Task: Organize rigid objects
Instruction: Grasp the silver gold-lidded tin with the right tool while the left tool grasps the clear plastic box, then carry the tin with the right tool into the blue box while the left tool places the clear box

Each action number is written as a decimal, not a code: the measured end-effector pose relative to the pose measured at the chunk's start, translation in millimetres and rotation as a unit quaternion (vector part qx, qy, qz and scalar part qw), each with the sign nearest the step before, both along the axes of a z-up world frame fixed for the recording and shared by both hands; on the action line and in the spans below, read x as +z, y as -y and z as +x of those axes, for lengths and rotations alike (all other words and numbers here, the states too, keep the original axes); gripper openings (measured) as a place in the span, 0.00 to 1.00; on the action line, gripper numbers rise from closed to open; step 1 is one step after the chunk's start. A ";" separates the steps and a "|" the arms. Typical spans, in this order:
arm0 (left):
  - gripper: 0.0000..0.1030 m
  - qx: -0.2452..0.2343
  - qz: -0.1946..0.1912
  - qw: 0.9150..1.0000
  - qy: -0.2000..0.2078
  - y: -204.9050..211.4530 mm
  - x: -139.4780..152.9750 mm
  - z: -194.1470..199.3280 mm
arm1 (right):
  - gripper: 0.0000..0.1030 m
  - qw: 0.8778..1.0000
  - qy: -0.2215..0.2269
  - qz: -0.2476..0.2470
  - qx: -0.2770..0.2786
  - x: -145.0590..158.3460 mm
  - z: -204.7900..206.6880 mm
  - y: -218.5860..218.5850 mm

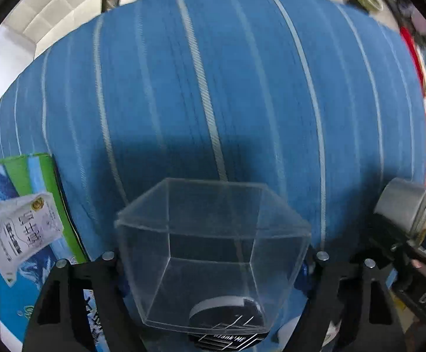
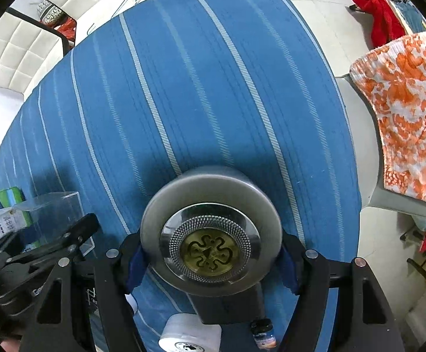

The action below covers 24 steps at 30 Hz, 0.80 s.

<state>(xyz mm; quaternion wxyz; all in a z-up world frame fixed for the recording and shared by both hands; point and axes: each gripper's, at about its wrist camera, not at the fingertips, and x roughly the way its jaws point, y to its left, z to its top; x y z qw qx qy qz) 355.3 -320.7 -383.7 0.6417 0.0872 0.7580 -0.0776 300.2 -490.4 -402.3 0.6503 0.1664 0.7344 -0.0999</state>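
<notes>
Mid-task: the left gripper [image 1: 213,261] grasped a clear box [image 1: 213,252], the right gripper [image 2: 211,259] clasped a hair dryer [image 2: 211,234]; tape roll [image 2: 189,334] and small bottle [image 2: 262,333] remained unsorted.

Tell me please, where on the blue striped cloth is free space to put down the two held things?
The striped cloth is bare ahead of both, from the clear box and grey hair dryer to the far edge. The near edge is crowded: green-blue carton left, white roll and small bottle below the dryer.

Both wrist views downward, sharing striped cloth [image 1: 213,88]
</notes>
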 end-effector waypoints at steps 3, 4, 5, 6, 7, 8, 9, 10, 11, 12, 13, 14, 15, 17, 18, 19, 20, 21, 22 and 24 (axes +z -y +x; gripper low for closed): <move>0.60 -0.005 -0.001 1.000 0.015 -4.5 7.0 -4.1 | 0.73 1.000 -0.002 -0.011 0.002 -0.8 1.4 -4.2; 0.60 -0.006 0.000 1.000 0.018 -4.7 9.8 -8.1 | 0.72 1.000 -0.002 -0.015 0.000 -0.3 1.5 -5.5; 0.60 -0.008 0.001 1.000 0.021 -5.4 11.9 -11.0 | 0.72 1.000 -0.001 -0.020 -0.001 0.7 1.5 -7.1; 0.60 -0.010 0.002 1.000 0.024 -2.8 15.2 -12.2 | 0.72 1.000 0.001 -0.024 -0.001 1.7 0.7 -8.7; 0.60 -0.011 0.003 1.000 0.028 -2.1 17.5 -14.2 | 0.71 1.000 0.003 -0.027 -0.001 2.6 0.0 -10.1; 0.60 -0.013 0.005 0.999 0.036 -2.0 21.0 -18.8 | 0.71 1.000 0.007 -0.030 -0.001 4.7 -1.2 -12.6; 0.60 -0.015 0.006 0.999 0.041 -2.8 24.7 -20.1 | 0.71 0.999 0.010 -0.032 0.000 6.8 -2.4 -14.6; 0.60 -0.016 0.005 0.999 0.048 -2.2 30.1 -21.3 | 0.71 0.999 0.014 -0.033 0.003 9.9 -4.0 -17.2; 0.60 -0.018 0.010 0.998 0.060 -2.7 38.4 -24.2 | 0.71 0.999 0.019 -0.034 0.005 14.1 -6.2 -20.0; 0.60 -0.022 0.013 0.997 0.071 -3.1 45.5 -28.1 | 0.71 0.999 0.022 -0.035 0.005 16.8 -7.4 -21.2; 0.60 -0.025 0.014 0.996 0.081 -3.7 52.6 -31.6 | 0.71 0.999 0.026 -0.034 0.005 21.4 -9.7 -23.0; 0.60 -0.026 0.011 0.996 0.089 -1.6 62.1 -33.9 | 0.71 0.999 0.031 -0.034 0.006 26.7 -12.4 -25.1; 0.60 -0.026 0.010 0.995 0.095 -3.3 69.5 -37.5 | 0.71 0.999 0.036 -0.033 0.007 31.9 -14.6 -26.4; 0.60 -0.027 0.010 0.994 0.109 -6.0 88.5 -43.1 | 0.71 0.998 0.048 -0.036 0.012 46.0 -20.9 -30.6; 0.60 -0.025 0.008 0.993 0.117 -8.7 93.5 -48.8 | 0.71 0.998 0.053 -0.037 0.015 53.3 -24.2 -32.2; 0.60 -0.022 0.005 0.992 0.125 -14.2 99.4 -50.2 | 0.71 0.997 0.063 -0.037 0.018 65.0 -29.9 -34.8; 0.60 -0.020 0.002 0.991 0.134 -20.8 108.4 -58.2 | 0.71 0.997 0.069 -0.038 0.021 72.4 -33.2 -36.9; 0.60 -0.017 -0.002 0.990 0.142 -28.3 118.8 -64.8 | 0.71 0.996 0.078 -0.040 0.025 83.5 -38.8 -41.1; 0.60 -0.015 -0.005 0.989 0.147 -32.6 120.4 -70.0 | 0.71 0.995 0.086 -0.042 0.030 94.0 -44.3 -45.8; 0.60 -0.011 -0.014 0.986 0.163 -49.1 140.4 -83.3 | 0.71 0.993 0.099 -0.041 0.039 111.6 -53.1 -56.6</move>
